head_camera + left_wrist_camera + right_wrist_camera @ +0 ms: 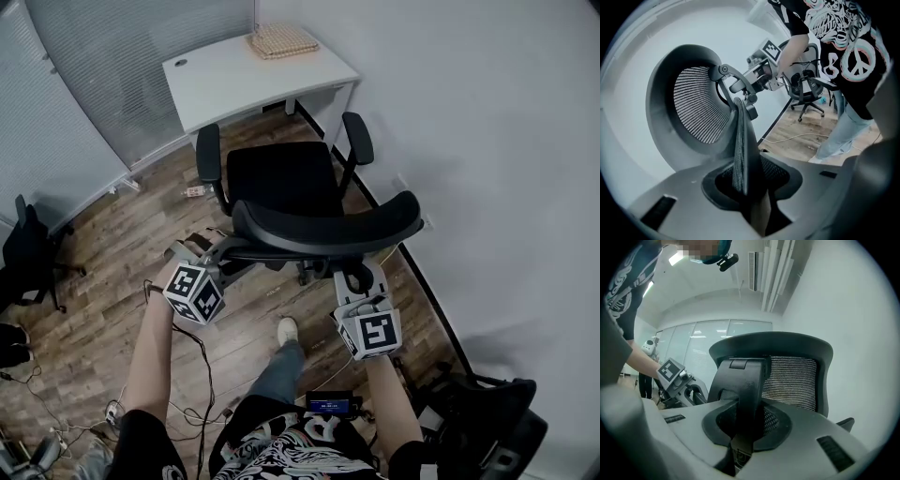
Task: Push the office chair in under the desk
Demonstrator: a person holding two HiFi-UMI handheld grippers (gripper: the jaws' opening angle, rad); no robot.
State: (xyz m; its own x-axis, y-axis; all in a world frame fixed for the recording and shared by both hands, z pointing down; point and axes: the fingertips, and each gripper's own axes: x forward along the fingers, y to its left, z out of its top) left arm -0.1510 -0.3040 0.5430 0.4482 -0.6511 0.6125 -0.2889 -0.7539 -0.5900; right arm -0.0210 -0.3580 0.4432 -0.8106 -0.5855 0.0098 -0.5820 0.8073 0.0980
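A: Now, where does the office chair point(281, 178) stand?

B: It stands on the wood floor point(112, 244) in front of the white desk point(225, 80). The seat and 2 armrests are turned toward the desk. The chair is apart from the desk and not under it. A woven pad point(281, 41) lies at the desk's far corner, and the wall point(487, 141) runs close along the chair's right.

A: And the 2 grippers?

B: Your left gripper point(221, 255) pinches the left edge of the backrest point(328, 230). In the left gripper view, the thin mesh rim stands upright between its jaws, pressed from both sides. Your right gripper point(356, 281) is clamped on the black support bar point(743, 394) behind the backrest. In the right gripper view, that bar fills the gap between its jaws.

A: Anything else nearby?

B: A second chair point(28, 253) stands at the left and a third chair point(492, 427) at the lower right. Cables point(202, 366) lie on the floor by your feet.
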